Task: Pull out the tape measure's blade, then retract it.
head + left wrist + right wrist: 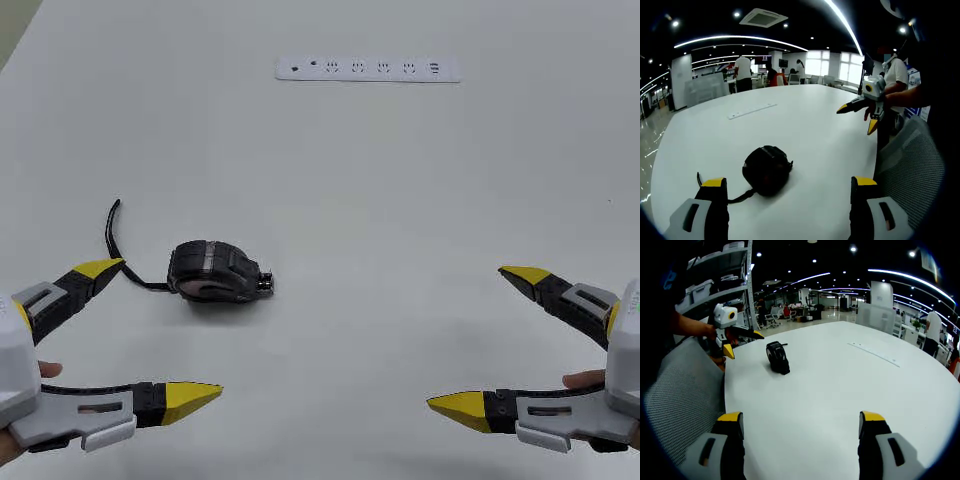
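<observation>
Near the desk's (400, 200) left front edge: 1 black tape measure (218, 272), blade in. Left gripper (171, 325) and right gripper (464, 336) released, jaws spread, grasping nothing.

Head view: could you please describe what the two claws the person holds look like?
The left claw and right claw match: each has a white housing, light grey slotted plates and two long black jaws tapering to pointed yellow tips.

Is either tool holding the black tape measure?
No: the tape measure lies alone on the table, apart from the open left tool and right tool.
</observation>
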Demonstrator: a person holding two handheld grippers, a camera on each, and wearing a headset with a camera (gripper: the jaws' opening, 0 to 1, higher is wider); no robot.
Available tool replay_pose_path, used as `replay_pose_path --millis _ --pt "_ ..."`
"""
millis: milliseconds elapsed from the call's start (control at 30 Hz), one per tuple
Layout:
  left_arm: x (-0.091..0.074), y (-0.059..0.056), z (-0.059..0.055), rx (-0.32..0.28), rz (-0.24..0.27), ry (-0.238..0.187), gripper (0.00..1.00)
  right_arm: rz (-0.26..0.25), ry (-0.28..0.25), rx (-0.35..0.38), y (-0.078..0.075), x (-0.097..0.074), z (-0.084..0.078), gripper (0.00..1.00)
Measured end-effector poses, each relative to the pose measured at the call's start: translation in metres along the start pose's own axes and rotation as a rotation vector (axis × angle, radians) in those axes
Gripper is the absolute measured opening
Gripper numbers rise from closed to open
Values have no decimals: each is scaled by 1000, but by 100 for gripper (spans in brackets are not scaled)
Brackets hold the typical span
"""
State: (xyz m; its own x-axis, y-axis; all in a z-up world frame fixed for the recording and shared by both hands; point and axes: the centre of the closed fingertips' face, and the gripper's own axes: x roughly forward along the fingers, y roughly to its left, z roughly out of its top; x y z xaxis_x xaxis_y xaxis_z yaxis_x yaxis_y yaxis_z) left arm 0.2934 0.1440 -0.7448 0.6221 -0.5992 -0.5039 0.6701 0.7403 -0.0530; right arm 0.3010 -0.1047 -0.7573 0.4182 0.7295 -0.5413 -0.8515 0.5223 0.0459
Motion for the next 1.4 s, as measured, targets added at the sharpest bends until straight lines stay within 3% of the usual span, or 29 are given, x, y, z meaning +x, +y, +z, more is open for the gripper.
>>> replay_pose_path --millis 367,1400 --pt "-1 1 2 4 -4 1 99 7 9 -16 -1 1 1 97" --pt "12 20 8 69 -43 39 93 64 35 -104 -13 19 13 92"
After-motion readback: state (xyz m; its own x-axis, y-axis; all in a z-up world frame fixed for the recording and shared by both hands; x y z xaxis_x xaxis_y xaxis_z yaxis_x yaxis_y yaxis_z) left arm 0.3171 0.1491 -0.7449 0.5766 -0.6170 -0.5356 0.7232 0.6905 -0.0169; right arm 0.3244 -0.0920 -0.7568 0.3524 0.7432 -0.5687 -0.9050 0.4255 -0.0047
